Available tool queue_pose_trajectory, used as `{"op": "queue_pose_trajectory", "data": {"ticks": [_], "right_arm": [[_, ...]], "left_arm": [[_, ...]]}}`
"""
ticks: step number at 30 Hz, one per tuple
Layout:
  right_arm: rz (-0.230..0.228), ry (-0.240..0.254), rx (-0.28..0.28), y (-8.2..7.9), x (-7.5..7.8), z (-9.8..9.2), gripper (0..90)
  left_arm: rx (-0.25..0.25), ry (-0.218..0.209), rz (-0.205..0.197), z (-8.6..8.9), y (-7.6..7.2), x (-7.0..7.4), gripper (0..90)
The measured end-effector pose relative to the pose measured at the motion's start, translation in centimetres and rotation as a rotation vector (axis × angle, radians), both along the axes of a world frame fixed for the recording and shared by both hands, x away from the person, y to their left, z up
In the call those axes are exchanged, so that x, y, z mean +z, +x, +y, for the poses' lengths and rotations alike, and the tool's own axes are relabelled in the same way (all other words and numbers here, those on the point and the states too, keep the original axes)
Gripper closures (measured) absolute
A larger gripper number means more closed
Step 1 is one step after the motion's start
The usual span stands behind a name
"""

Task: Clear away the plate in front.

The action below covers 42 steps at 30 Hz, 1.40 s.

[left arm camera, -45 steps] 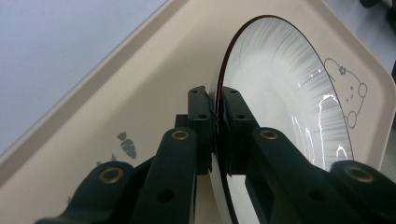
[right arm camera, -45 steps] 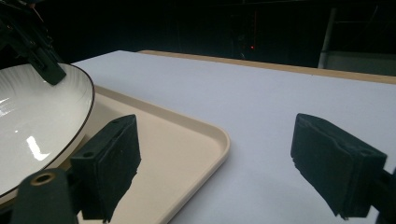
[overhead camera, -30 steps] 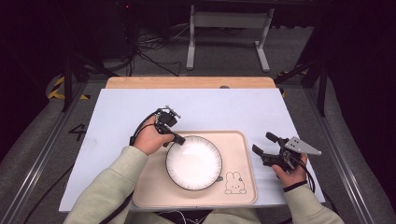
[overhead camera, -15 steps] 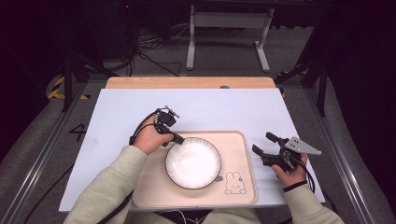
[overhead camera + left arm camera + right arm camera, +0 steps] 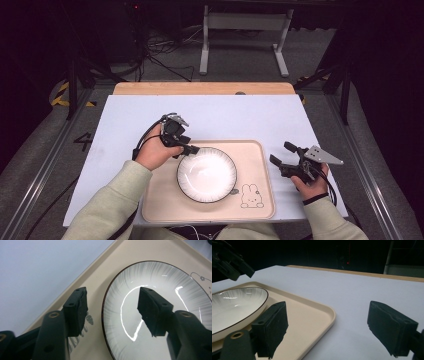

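Note:
A white plate with a dark rim and grey streaks rests on the left half of a beige tray printed with a rabbit. My left gripper hovers over the plate's upper-left rim. Its jaws have just been opening. In the left gripper view they stand apart, one over the tray and one over the plate, with the rim below the gap and neither pad pressing on it. My right gripper stands open at the tray's right edge, holding nothing.
The tray lies at the front of a pale blue table cover, with a wooden strip along the far side. Beyond are a dark floor, cables and a metal stand. The right gripper view shows the left gripper above the plate.
My left hand has shifted slightly up and away at the plate's rim. The plate, the tray and my right gripper stay where they were.

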State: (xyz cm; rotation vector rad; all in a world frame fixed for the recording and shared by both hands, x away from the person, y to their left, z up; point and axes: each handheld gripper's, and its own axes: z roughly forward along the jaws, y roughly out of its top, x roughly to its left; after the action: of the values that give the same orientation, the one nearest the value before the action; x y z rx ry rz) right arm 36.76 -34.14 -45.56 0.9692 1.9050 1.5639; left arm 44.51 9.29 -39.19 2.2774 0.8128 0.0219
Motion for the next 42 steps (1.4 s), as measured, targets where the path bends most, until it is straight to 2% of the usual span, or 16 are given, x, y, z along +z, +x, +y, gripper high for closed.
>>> {"op": "queue_pose_trajectory", "data": {"ticks": [5, 9, 12, 13, 17, 24, 26, 31, 32, 35, 36, 42], "right_arm": [[-0.003, -0.005, 0.0, 0.0, 0.0, 0.1, 16.8], [-0.005, -0.007, -0.001, 0.0, 0.0, 0.1, 16.5], [0.002, -0.008, 0.002, 0.0, 0.0, 0.1, 15.9], [0.003, -0.01, 0.004, 0.0, 0.0, 0.1, 15.6], [0.007, -0.008, 0.007, 0.1, 0.0, 0.0, 15.0], [0.013, -0.011, 0.013, 0.1, 0.0, 0.1, 14.9], [0.018, -0.01, 0.017, 0.1, 0.0, 0.1, 13.4], [0.01, -0.014, 0.021, 0.1, 0.1, 0.1, 11.4], [0.008, -0.018, 0.027, 0.1, 0.1, 0.1, 10.9], [0.01, -0.018, 0.032, 0.1, 0.1, 0.1, 10.3], [0.01, -0.019, 0.036, 0.2, 0.1, 0.1, 10.1], [0.016, -0.021, 0.044, 0.2, 0.1, 0.2, 9.8]], "left_arm": [[-0.009, -0.006, -0.052, 0.7, -1.0, 0.7, 27.5], [-0.025, -0.045, -0.055, 1.2, -1.7, 1.1, 21.8], [-0.028, -0.054, -0.069, 1.6, -2.0, 1.3, 19.6], [-0.021, -0.072, -0.087, 2.0, -2.2, 1.4, 18.8], [-0.022, -0.094, -0.117, 2.8, -2.8, 1.6, 17.4], [-0.046, -0.102, -0.165, 4.2, -4.0, 1.4, 15.0], [-0.033, -0.13, -0.176, 4.9, -4.7, 1.3, 14.7], [-0.029, -0.137, -0.211, 6.3, -5.6, 1.1, 14.0], [-0.008, -0.15, -0.221, 7.0, -6.0, 1.0, 13.7], [0.009, -0.167, -0.234, 7.9, -6.5, 0.8, 13.1], [0.021, -0.174, -0.252, 8.4, -6.8, 0.8, 13.0], [0.039, -0.199, -0.255, 9.9, -7.5, 0.0, 10.4]]}}
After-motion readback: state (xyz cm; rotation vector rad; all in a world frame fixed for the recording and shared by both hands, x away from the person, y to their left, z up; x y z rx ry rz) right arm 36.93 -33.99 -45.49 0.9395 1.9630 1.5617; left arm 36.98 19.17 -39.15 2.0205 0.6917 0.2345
